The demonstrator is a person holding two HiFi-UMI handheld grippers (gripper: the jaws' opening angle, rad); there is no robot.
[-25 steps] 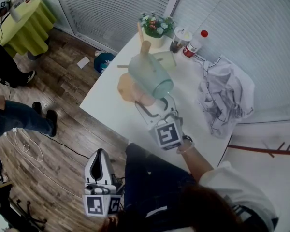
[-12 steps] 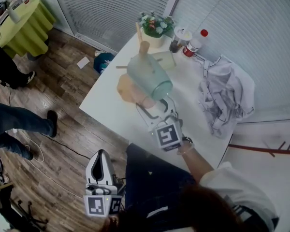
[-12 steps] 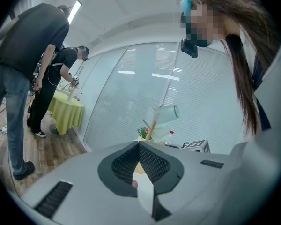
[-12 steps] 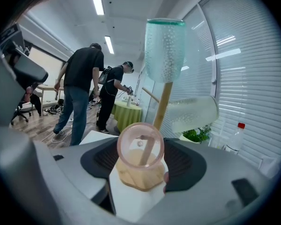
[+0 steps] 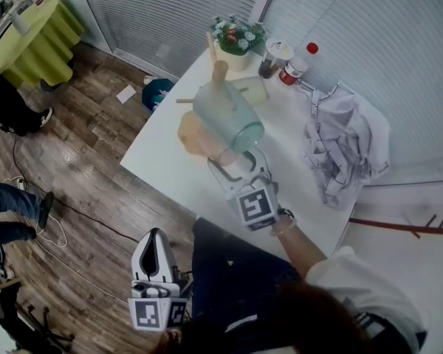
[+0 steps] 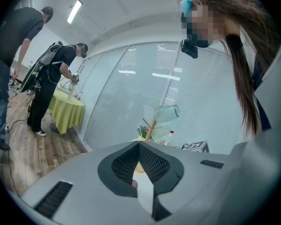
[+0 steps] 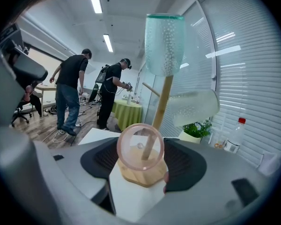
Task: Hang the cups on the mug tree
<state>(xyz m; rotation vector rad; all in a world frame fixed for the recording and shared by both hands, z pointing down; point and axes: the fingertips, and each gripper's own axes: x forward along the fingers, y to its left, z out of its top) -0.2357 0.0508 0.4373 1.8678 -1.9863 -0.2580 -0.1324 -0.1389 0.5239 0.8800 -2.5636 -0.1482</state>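
Observation:
A wooden mug tree (image 5: 221, 72) stands on the white table (image 5: 166, 164). A teal cup (image 5: 229, 113) hangs mouth-down near its top, and a paler cup (image 5: 252, 91) hangs behind it. In the right gripper view the teal cup (image 7: 164, 43) tops the pole (image 7: 162, 107) and the pale cup (image 7: 192, 108) hangs at right. My right gripper (image 5: 235, 161) (image 7: 141, 149) is shut on a small pink clear cup (image 7: 140, 147) (image 5: 225, 155), held end-on low over the tree's base (image 7: 136, 176). My left gripper (image 5: 154, 236) (image 6: 138, 145) is shut and empty, off the table over the floor.
At the table's far end are a flower pot (image 5: 238, 41), a lidded drink cup (image 5: 272, 56) and a red-capped bottle (image 5: 295, 65). Crumpled white cloth (image 5: 347, 142) lies at the right. People stand on the wooden floor at left, near a green-draped round table (image 5: 37, 32).
Both grippers have barely moved. The person on the floor at left has walked away toward the left edge.

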